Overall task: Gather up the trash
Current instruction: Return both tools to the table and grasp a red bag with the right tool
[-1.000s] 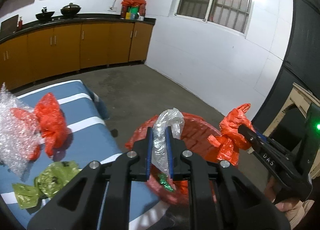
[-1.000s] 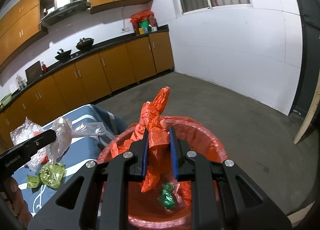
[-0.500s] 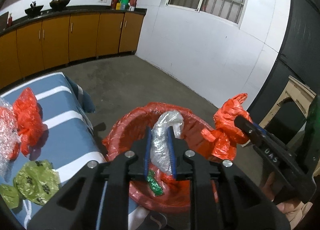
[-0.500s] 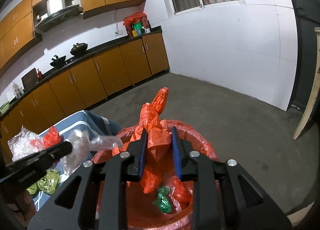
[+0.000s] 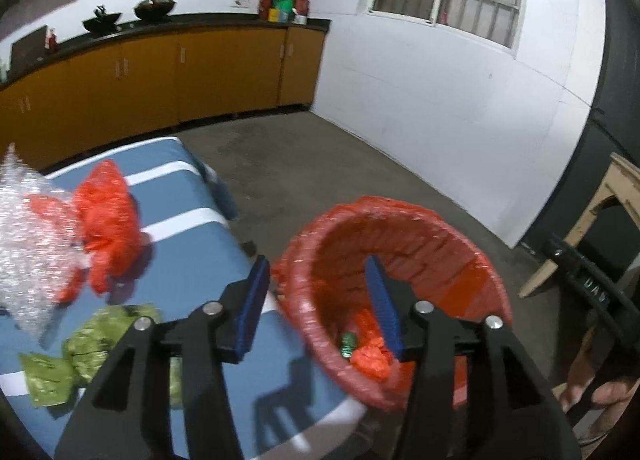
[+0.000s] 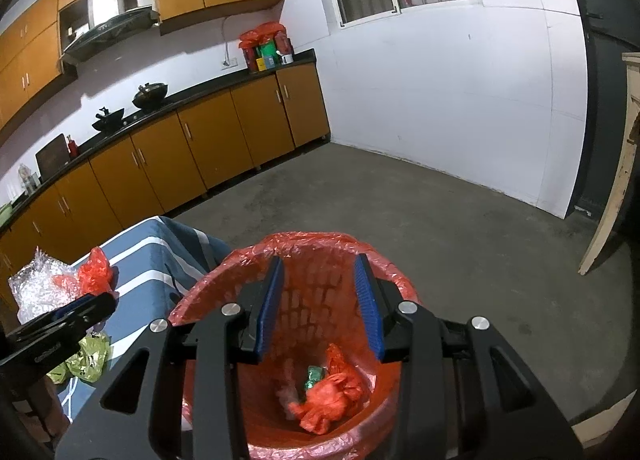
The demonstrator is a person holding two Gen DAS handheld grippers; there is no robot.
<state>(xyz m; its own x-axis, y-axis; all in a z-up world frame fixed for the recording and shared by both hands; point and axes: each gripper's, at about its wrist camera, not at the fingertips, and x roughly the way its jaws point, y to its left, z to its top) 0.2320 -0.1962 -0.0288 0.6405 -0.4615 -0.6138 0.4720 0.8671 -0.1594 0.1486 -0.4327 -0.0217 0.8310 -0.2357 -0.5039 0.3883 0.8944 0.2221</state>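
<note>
Over the bin (image 6: 320, 436): right gripper (image 6: 319, 300), jaws just been opening, nothing between them. Left gripper (image 5: 316, 300) at the bin's near-left rim, jaws just been opening wide, likewise bare. Inside the bin: red bag (image 6: 328, 392), green wrapper (image 6: 314, 374), a clear scrap blurred. Left of the bin, on the striped cloth (image 5: 188, 260): bubble wrap (image 5: 32, 244), another red bag (image 5: 108, 220), green bag (image 5: 92, 344).
</note>
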